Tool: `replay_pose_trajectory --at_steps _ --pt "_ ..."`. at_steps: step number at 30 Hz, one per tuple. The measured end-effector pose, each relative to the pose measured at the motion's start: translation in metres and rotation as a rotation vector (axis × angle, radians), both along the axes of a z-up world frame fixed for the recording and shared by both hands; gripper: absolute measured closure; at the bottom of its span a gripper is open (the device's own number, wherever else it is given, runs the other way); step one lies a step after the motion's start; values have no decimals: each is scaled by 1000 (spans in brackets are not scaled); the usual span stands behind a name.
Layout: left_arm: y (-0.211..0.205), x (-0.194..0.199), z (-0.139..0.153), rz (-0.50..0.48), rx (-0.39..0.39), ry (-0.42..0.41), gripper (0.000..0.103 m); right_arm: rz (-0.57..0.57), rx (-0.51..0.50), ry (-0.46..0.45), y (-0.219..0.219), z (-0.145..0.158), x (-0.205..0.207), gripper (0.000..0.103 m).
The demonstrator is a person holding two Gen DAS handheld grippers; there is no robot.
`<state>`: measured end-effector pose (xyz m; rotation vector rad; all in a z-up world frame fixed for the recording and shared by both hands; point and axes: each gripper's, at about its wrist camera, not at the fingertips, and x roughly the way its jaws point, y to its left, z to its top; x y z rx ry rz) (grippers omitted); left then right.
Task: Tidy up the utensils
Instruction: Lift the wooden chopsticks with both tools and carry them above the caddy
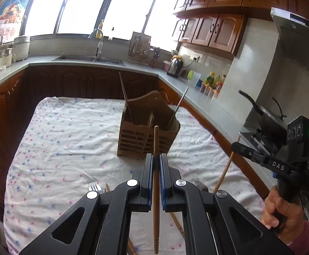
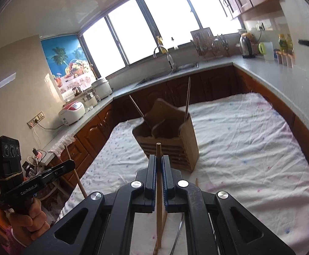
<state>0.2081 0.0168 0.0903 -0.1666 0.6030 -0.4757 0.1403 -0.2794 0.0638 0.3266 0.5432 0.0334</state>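
The left claw (image 1: 156, 159) hid most of a fork (image 1: 95, 187) and the loose chopsticks (image 1: 176, 223) on the surface (image 1: 69, 138). The holder (image 1: 148, 136) walls concealed the lower ends of the two sticks (image 1: 125, 97) standing in it. In the right wrist view, the chopstick (image 2: 158, 201) ran off the bottom edge. The bottles (image 1: 215, 80) on the far counter were too small to read.

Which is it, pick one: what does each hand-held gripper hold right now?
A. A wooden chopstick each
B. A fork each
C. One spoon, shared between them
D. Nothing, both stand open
A: the left hand-held gripper is shut on a darker wooden chopstick, and the right hand-held gripper is shut on a paler wooden chopstick, both in front of the wooden utensil holder.
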Motion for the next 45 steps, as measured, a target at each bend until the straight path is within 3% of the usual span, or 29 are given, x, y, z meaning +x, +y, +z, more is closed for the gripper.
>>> replay_pose_trajectory --at_steps 9,15,32,39,45 --pt "1 -3 18 54 -9 -135 100 -28 -21 -93 -5 28 9 98" --pt "9 2 19 102 -47 -181 100 -37 -28 -137 -10 40 19 98" --pt "2 78 31 179 -117 -338 100 -131 -81 -331 -33 100 74 98" --pt "-19 125 13 211 -106 -416 100 -172 -78 -339 -49 89 109 98" --pt "-41 163 -32 234 -85 -399 100 -198 -67 -326 -58 54 123 98"
